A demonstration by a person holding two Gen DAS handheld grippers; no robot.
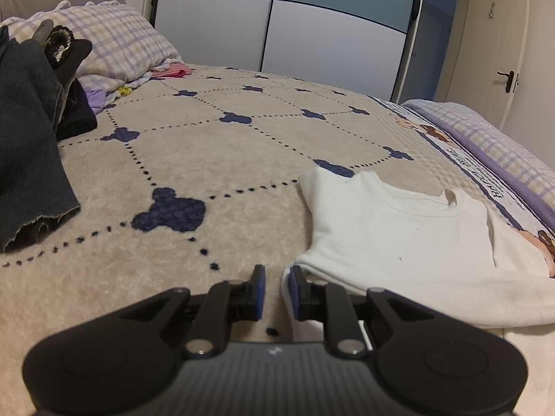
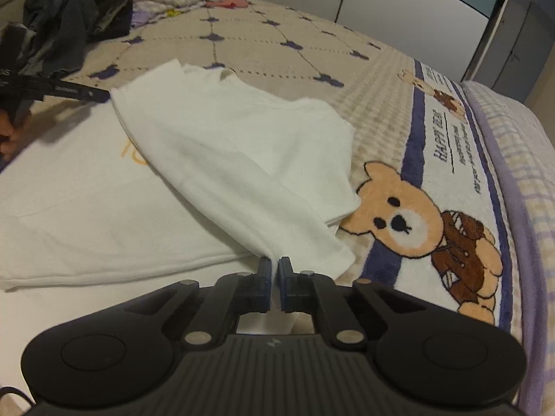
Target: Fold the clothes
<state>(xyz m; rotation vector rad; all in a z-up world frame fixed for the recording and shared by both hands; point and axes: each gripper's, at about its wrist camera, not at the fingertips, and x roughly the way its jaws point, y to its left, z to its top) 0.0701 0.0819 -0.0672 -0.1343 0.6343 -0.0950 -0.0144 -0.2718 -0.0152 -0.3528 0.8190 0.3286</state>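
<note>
White fabric fills most of what I see — a white shirt [image 2: 222,145] lying on the bed, part spread flat and part folded over itself. My right gripper [image 2: 274,279] is pinched tight on a fold of that shirt; the cloth rises from the bed into the narrow slit between the two blue pads [image 2: 264,277], and the jaws are all but touching. From there the fabric runs up and away in a taut ridge toward the collar end.

My left gripper [image 1: 275,289] sits low over the beige blanket [image 1: 208,159] with its jaws only a little apart. The shirt's lower edge [image 1: 289,277] lies against the inside of the right-hand pad, but I cannot tell whether the pads actually press on it — bare blanket shows through the gap.

Through the right camera, the left tool appears as a dark bar at far left, held by a hand [image 2: 8,135], at the shirt's other side.

Dark clothes [image 1: 27,131] are heaped at the blanket's left, near a checked pillow [image 1: 114,38]. A bear picture [image 2: 412,222] lies just beside the shirt's right edge.
</note>
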